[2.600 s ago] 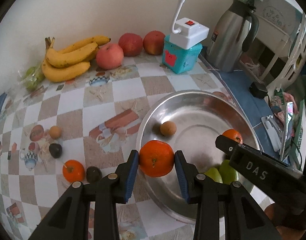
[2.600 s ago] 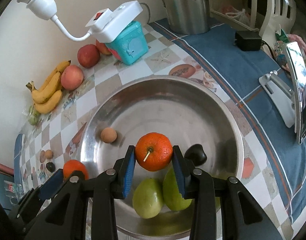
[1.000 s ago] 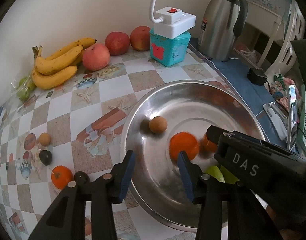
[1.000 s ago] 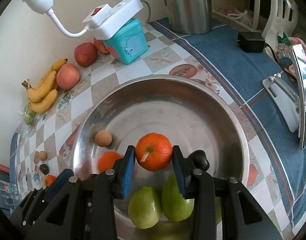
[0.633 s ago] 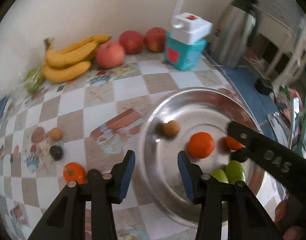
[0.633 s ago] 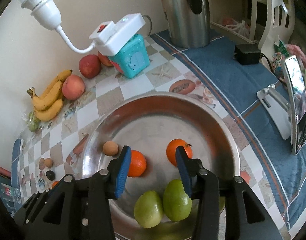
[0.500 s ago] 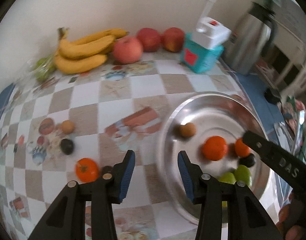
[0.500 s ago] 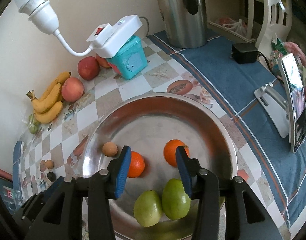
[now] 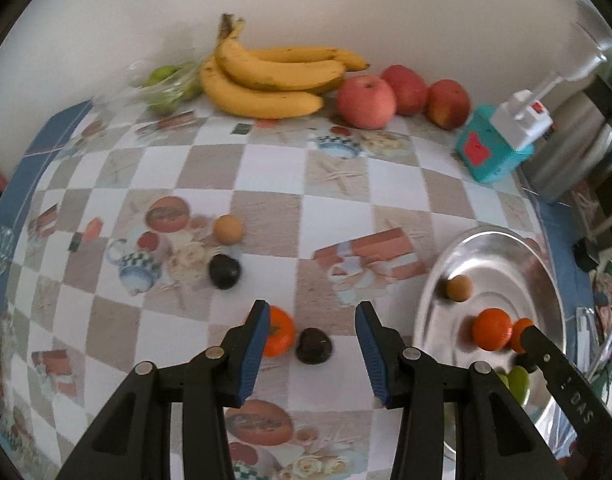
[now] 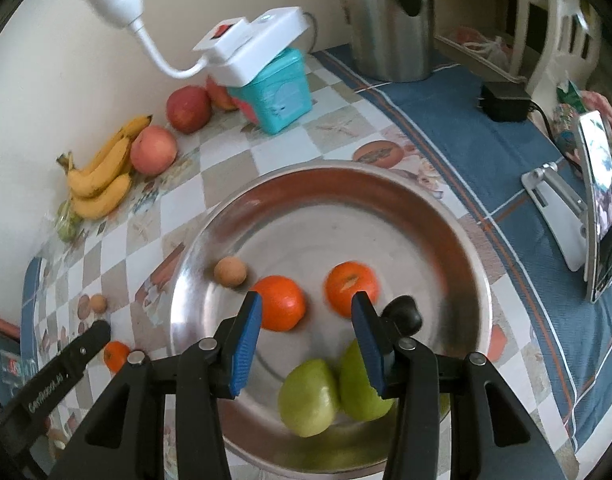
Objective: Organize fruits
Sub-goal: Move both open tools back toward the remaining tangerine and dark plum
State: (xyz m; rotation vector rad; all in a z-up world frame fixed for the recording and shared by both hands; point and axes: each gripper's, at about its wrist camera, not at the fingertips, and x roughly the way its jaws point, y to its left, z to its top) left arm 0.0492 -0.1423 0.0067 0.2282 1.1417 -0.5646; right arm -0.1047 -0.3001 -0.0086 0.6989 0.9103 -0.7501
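Both oranges [image 10: 280,307] dropped into metal bowl [image 10: 458,240] beside green fruits [image 10: 308,396]; left gripper [image 9: 312,346], right gripper [image 10: 306,332] open, empty.

Left wrist view looks steeply down over the checkered tablecloth [image 9: 274,168], facing the wall and bananas [image 9: 266,76]. Right wrist view sits close above the steel bowl [image 10: 458,224]. Both views share that bowl [image 9: 546,264] and its oranges [image 10: 280,308].

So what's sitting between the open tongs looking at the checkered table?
In the left wrist view, a small dark fruit lies on the table between the left tongs. An orange peeks out right beside the left-hand finger.
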